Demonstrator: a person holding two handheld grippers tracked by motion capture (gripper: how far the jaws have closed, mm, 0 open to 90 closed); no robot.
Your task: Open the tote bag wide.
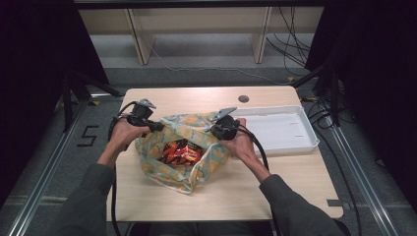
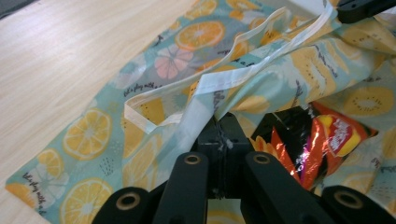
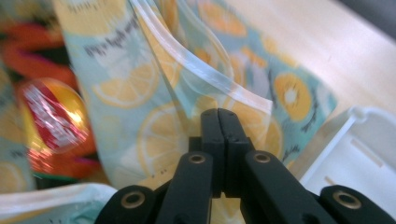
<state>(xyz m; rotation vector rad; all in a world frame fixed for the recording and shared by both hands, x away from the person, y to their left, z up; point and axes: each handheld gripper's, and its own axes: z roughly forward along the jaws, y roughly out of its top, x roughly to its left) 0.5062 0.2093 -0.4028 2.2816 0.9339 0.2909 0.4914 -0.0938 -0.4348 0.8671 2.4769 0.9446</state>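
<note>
At the bottom of the high view the person's two sleeved forearms come in, each hand carrying a black two-jaw gripper. In the middle of that frame lies the task's thing, a soft cloth tote bag point(image 1: 184, 150) printed with orange and lemon slices on pale teal, resting on the light wooden table point(image 1: 231, 196) with its mouth pulled open between the hands. The left gripper point(image 1: 156, 127) sits at the bag's left rim; in the left gripper view its jaws stand closed with the bag's cloth bunched at their tips, pinching the rim. The right gripper point(image 1: 216, 132) sits at the right rim; in the right gripper view its jaws meet tightly on the bag's cloth edge just below the pale handle strap point(image 3: 205, 70). Inside the mouth lie shiny red and orange snack packets point(image 1: 179, 152). Farther right a white shallow plastic tray point(image 1: 307, 132) stands empty, touching the bag's far corner.

The thin cloth could slip from either pinch if the hands pull apart too hard, letting the mouth collapse over the packets; lifting unevenly could tip the packets out onto the table
</note>
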